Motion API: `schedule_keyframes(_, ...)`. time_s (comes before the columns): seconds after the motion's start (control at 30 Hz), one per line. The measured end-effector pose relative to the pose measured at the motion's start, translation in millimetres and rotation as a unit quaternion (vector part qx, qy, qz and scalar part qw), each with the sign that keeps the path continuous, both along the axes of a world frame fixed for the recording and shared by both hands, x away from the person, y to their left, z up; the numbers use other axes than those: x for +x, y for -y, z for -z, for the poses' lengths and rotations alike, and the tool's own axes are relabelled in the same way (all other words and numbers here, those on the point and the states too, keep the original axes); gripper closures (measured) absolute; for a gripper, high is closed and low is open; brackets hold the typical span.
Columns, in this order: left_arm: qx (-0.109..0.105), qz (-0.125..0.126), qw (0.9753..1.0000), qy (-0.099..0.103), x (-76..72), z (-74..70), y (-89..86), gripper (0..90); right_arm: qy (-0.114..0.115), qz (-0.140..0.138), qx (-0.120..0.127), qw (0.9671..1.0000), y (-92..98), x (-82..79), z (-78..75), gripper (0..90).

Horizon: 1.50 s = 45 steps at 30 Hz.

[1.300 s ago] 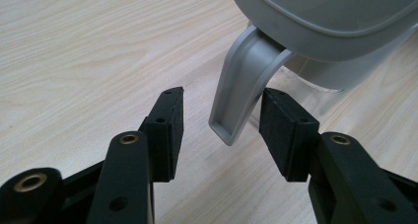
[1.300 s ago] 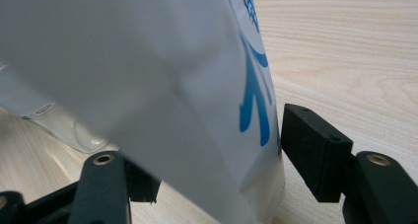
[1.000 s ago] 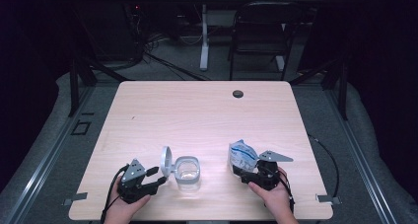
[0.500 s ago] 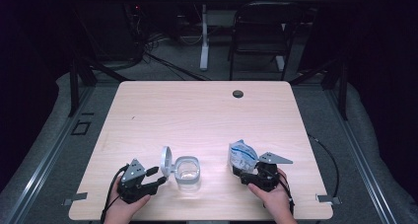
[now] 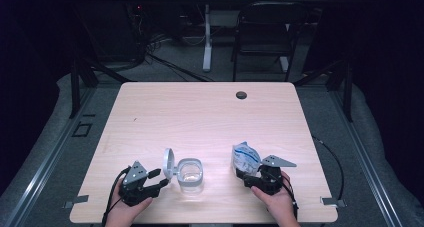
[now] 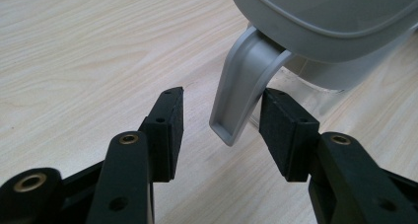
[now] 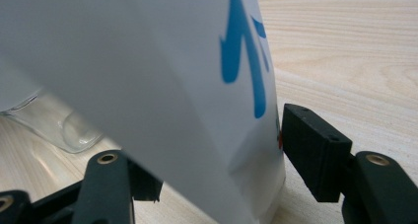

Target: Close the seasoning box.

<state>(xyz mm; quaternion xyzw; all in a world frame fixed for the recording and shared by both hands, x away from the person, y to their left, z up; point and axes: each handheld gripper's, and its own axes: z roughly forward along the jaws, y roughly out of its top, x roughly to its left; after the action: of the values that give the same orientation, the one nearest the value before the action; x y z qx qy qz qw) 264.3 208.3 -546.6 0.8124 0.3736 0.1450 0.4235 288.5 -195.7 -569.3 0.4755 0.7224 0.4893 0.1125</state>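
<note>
Pale wood-grain counter (image 5: 200, 112), one small black disc (image 5: 241, 95) toward twelve o'clock. Clear glass jar (image 5: 190, 173) with light grey hinged lid (image 5: 169, 162). White pouch (image 5: 245, 158) printed with blue marks. Black on both the left claw (image 5: 159, 179) and right claw (image 5: 246, 177), brass-coloured rivets, grey top plates.

Left gripper (image 6: 221, 123) jaws apart over wooden table (image 6: 74, 46); grey lid latch (image 6: 241, 86) hangs between them, touching right pad, clear of left
</note>
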Motion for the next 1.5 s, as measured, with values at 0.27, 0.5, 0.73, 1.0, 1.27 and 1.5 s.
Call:
schedule_keyframes(0.27,0.001,0.001,1.0,0.001,0.1,-0.2,-0.1,52.5,-0.033,-0.001,-0.01,0.9994,1.3,2.2,-0.8,36.6)
schedule_keyframes(0.5,0.002,0.002,1.0,0.001,0.3,-0.4,-0.4,52.4,-0.043,0.005,-0.015,0.9989,-1.4,3.7,2.5,34.2)
schedule_keyframes(0.73,0.0,0.001,1.0,0.001,0.5,-0.3,-0.4,52.3,-0.05,0.001,-0.024,0.9985,-3.9,5.3,6.6,34.7)
schedule_keyframes(1.0,-0.002,0.001,1.0,0.002,0.6,-0.1,-0.3,52.3,-0.051,0.002,-0.03,0.9982,-5.7,6.2,8.5,35.7)
schedule_keyframes(1.27,-0.001,0.001,1.0,0.0,0.7,-0.2,-0.4,52.3,-0.047,-0.004,-0.028,0.9985,-6.1,7.1,9.6,39.2)
schedule_keyframes(1.5,0.0,0.003,1.0,0.0,0.9,-0.3,-0.6,52.2,-0.043,-0.009,-0.031,0.9986,-5.3,7.5,9.3,42.6)
